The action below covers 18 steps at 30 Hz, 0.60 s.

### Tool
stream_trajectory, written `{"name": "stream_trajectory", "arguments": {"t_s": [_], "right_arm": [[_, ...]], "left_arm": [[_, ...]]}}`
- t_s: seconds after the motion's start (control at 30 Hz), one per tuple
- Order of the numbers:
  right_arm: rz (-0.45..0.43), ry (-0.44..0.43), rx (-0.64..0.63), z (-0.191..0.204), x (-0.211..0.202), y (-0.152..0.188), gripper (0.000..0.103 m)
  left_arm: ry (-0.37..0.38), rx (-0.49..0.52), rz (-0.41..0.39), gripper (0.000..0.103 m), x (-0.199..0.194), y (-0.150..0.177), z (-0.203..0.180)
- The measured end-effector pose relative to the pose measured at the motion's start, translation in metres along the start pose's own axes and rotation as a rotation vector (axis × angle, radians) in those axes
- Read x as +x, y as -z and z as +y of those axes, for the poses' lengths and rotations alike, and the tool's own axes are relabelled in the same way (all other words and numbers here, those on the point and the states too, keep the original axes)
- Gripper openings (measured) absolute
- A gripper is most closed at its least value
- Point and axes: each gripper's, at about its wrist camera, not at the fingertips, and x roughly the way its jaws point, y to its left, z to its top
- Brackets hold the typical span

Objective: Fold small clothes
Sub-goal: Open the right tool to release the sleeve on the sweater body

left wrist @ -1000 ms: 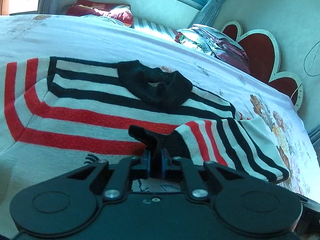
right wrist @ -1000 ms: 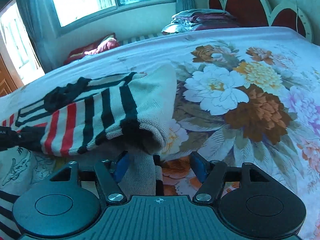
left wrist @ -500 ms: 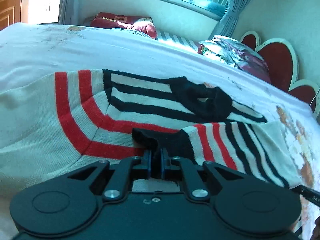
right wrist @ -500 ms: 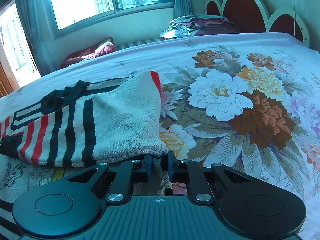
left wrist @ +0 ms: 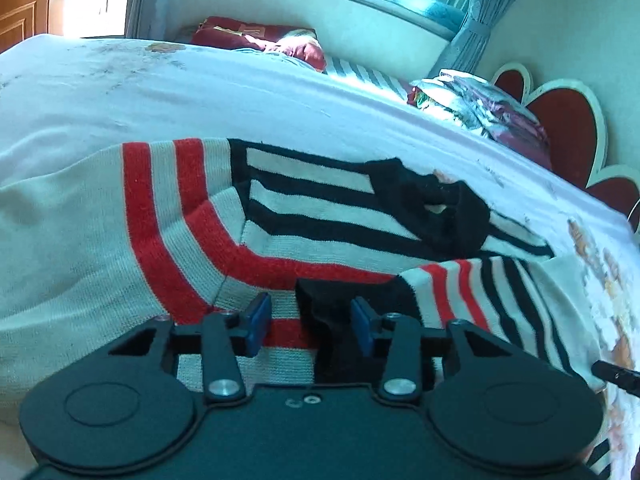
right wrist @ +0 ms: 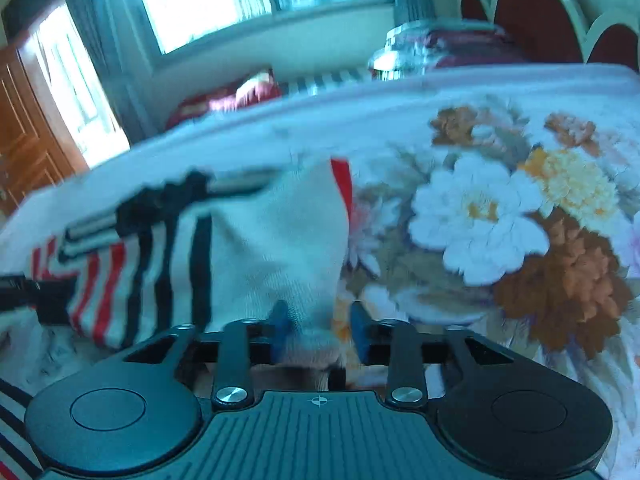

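A small knit sweater (left wrist: 168,240), cream with red and black stripes and a black collar (left wrist: 436,204), lies flat on the bed. Its right sleeve (left wrist: 488,300) is folded across the body, with the black cuff (left wrist: 328,320) lying between my left gripper's pads. My left gripper (left wrist: 310,322) is open around the cuff. My right gripper (right wrist: 320,330) is open, with the cream fold of the sweater (right wrist: 276,248) lying between its blue pads. The right wrist view is blurred.
The bed has a white floral sheet (right wrist: 500,220). Folded clothes (left wrist: 488,108) are stacked near the red headboard (left wrist: 560,120). A red pillow (left wrist: 256,38) lies below the window. The right gripper's tip (left wrist: 616,374) shows at the left view's right edge.
Both grippers have opened and let go of the sweater: the left released the black cuff, the right released the cream fold. The sleeve now rests across the sweater's body.
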Motion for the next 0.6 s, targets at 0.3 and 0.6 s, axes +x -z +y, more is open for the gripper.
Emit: {"name": "stream_trajectory", "arguments": {"t_s": [0.3, 0.6], "right_arm": [[-0.165, -0.062, 0.152, -0.03, -0.002, -0.043, 0.046], [-0.085, -0.27, 0.412, -0.082, 0.081, -0.097, 0.036]], "left_arm": [[-0.046, 0.041, -0.053, 0.07, -0.001, -0.006, -0.007], [0.035, 0.04, -0.03, 0.005, 0.013, -0.012, -0.007]]}}
